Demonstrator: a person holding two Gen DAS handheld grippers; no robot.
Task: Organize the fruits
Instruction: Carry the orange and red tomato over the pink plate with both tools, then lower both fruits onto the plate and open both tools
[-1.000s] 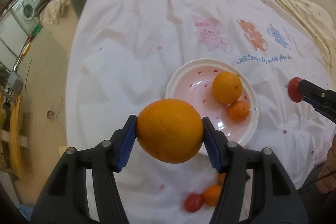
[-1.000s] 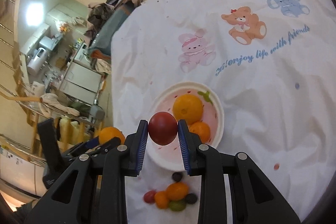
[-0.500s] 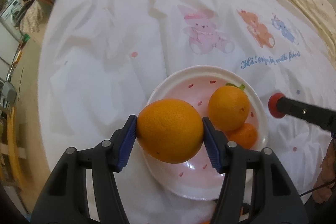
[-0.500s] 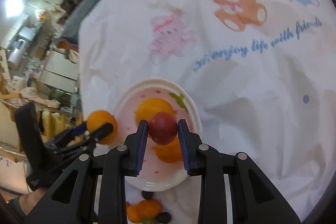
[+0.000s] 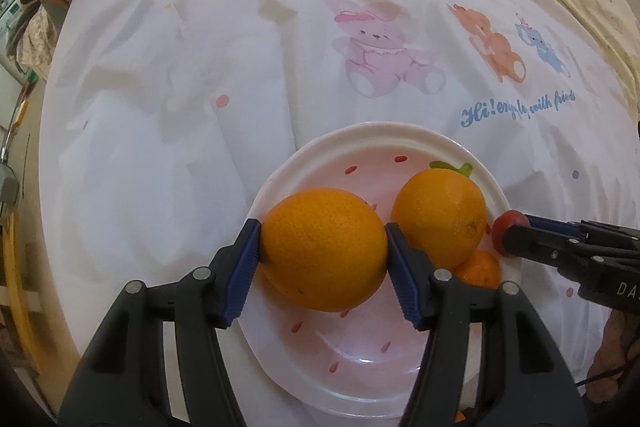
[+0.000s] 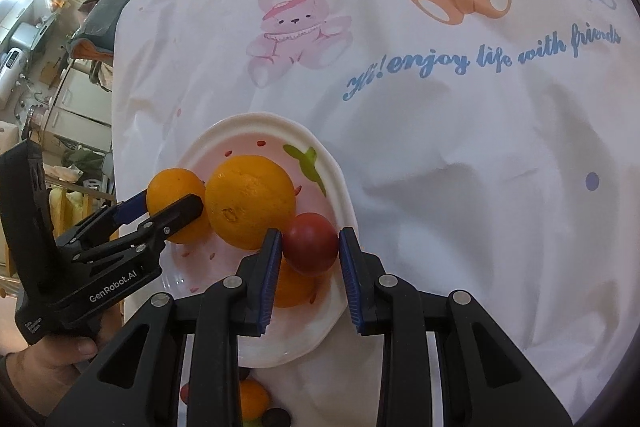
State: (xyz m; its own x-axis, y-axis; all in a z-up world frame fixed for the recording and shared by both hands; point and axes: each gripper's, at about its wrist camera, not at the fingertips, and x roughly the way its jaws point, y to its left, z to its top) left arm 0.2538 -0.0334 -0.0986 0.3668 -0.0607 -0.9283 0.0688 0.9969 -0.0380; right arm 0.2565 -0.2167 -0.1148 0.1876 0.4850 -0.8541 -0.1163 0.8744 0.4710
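Left wrist: left gripper (image 5: 323, 254), lower than a second ago, jaws clamped on big orange (image 5: 324, 249) over pink plate (image 5: 372, 355) (second orange (image 5: 438, 217) beside).
Right wrist: right gripper (image 6: 310, 259) now over plate rim (image 6: 260, 119); red tomato (image 6: 311, 243) touches left pad, gap at right pad.

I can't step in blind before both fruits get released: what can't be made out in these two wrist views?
- Small orange mandarin: both views, mostly covered by the resting large orange and right gripper.
- Loose small fruits below the pink-and-white plate: right wrist view, behind the gripper body, cut by the bottom edge; count unclear.
- Whether the held orange or red tomato touches the plate: hidden underneath.
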